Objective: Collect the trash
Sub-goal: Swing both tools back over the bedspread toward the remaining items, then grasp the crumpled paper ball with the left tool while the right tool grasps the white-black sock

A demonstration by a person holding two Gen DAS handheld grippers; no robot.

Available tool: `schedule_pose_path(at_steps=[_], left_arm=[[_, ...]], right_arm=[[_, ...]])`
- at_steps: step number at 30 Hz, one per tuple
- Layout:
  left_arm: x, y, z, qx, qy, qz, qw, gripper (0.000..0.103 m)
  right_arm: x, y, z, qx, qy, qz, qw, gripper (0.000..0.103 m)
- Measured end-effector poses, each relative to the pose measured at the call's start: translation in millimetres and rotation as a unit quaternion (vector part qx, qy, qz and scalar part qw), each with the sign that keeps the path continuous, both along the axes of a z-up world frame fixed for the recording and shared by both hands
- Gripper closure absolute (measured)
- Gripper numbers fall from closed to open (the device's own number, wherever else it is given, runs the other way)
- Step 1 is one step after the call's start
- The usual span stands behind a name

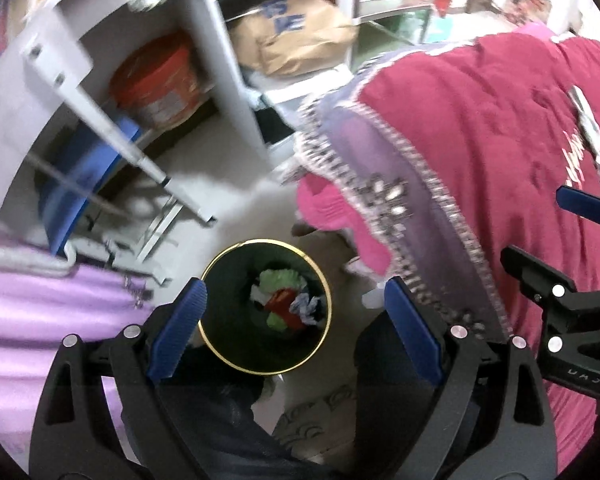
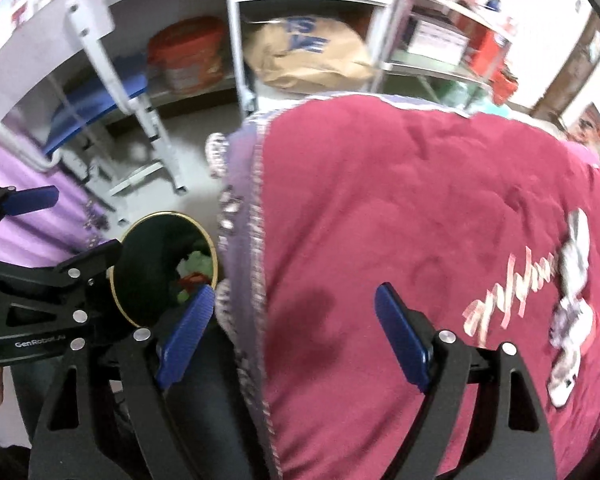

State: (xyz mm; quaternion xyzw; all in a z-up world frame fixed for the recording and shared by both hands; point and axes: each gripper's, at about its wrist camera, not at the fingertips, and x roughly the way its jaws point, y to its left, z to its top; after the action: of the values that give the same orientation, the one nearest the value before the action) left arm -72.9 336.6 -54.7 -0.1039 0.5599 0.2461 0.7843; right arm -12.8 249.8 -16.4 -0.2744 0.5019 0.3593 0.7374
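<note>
A dark round bin with a gold rim [image 1: 327, 300] stands on the floor and holds crumpled green, red and white trash [image 1: 286, 304]. My left gripper [image 1: 296, 322] is open and empty, right above the bin. The bin also shows in the right wrist view [image 2: 118, 280] at lower left, with the trash [image 2: 196, 270] inside. My right gripper [image 2: 296, 330] is open and empty, over the edge of a maroon blanket [image 2: 420, 220]. The right gripper shows at the right edge of the left wrist view [image 1: 548, 236]; the left gripper shows at the left edge of the right wrist view [image 2: 68, 228].
The maroon blanket [image 1: 480, 140] with a purple beaded border covers a bed on the right. White shelves [image 1: 204, 40] behind hold an orange bucket [image 1: 156, 84] and a brown paper bag [image 1: 296, 36]. A blue-seated chair [image 1: 84, 184] and lilac cloth [image 1: 32, 320] are at left.
</note>
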Motion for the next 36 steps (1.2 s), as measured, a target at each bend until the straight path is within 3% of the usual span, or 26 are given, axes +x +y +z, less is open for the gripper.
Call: schedule_pose_path(at_steps=[10, 22, 27, 36], left_arm=[[50.7, -42.4, 16.2, 0.024, -0.004, -0.099, 0.9948, 0.011], [118.8, -95.5, 13.5, 0.029, 0.007, -0.227, 0.9735, 0.011], [146.8, -128.7, 11.8, 0.021, 0.015, -0.289, 0.9570, 0.011], [188.0, -197.1, 13.6, 0.033, 0.025, -0.403, 0.9142, 0.011]], right_arm=[[30.5, -54.5, 17.2, 0.009, -0.015, -0.089, 0.996, 0.018], [71.3, -139.0, 16.4, -0.003, -0.010, -0.230, 0.973, 0.018], [81.9, -178.2, 16.9, -0.006, -0.015, -0.286, 0.958, 0.018], [101.5, -241.0, 21.1, -0.014, -0.038, -0.365, 0.930, 0.016]])
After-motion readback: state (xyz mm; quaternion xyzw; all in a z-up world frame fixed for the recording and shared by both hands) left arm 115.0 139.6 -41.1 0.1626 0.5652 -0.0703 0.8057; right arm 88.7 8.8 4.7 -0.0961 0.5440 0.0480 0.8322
